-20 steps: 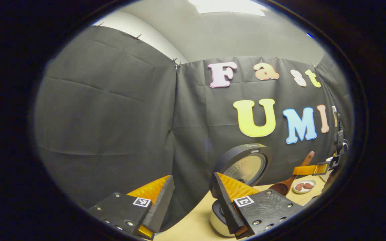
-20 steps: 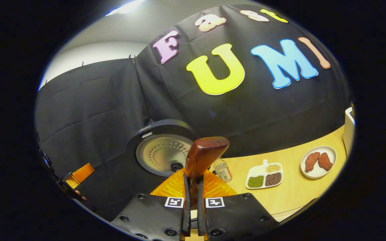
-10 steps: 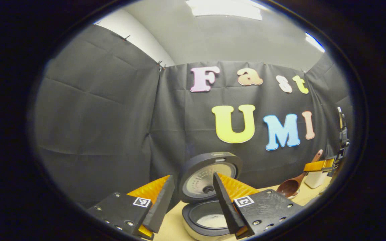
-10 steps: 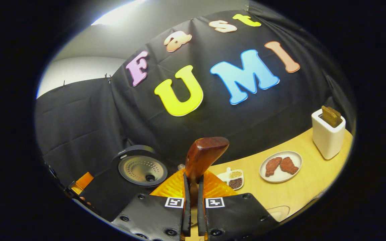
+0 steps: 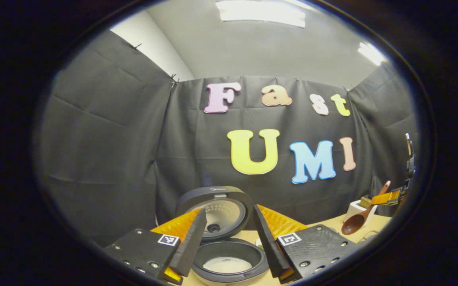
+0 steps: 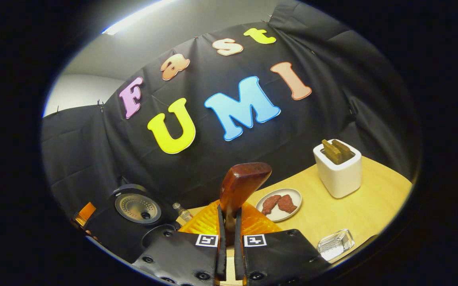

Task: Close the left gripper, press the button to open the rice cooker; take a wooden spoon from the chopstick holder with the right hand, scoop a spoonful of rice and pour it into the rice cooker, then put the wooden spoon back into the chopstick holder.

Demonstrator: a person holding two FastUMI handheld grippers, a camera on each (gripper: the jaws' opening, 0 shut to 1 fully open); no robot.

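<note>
Right gripper [image 6: 229,222]: clamped on the spoon [image 6: 241,186], both fingers pressed to the handle low in the right gripper view; the handle end rises toward 12 o'clock from between them. In the left gripper view the bowl end hangs low at about 3 o'clock.
Left gripper [image 5: 227,234]: fingers spread wide, holding nothing, framing the cooker.
Cooker [image 5: 229,260]: lid up, pot open at 6 o'clock in the left gripper view, a pale layer of rice on its floor.
Holder [image 6: 337,169]: white, at 2 o'clock from the spoon in the right gripper view, wooden pieces standing in it.
Stage: judging by the rice in the pot and the spoon away from the cooker, the return to the holder looks like what is left.
Risk: the slot is already part filled — a tilted entry could catch the spoon on the rim or on the pieces inside and tip the holder.
Risk: the plate [image 6: 278,203] of meat sits between spoon and holder, so a low path could clip it.
Hard to tell: whether the bowl still carries grains — it is small and dark at the edge.
Cut off: the cooker's button and front; the clear dish [image 6: 334,244] at 5 o'clock is blurred.
</note>
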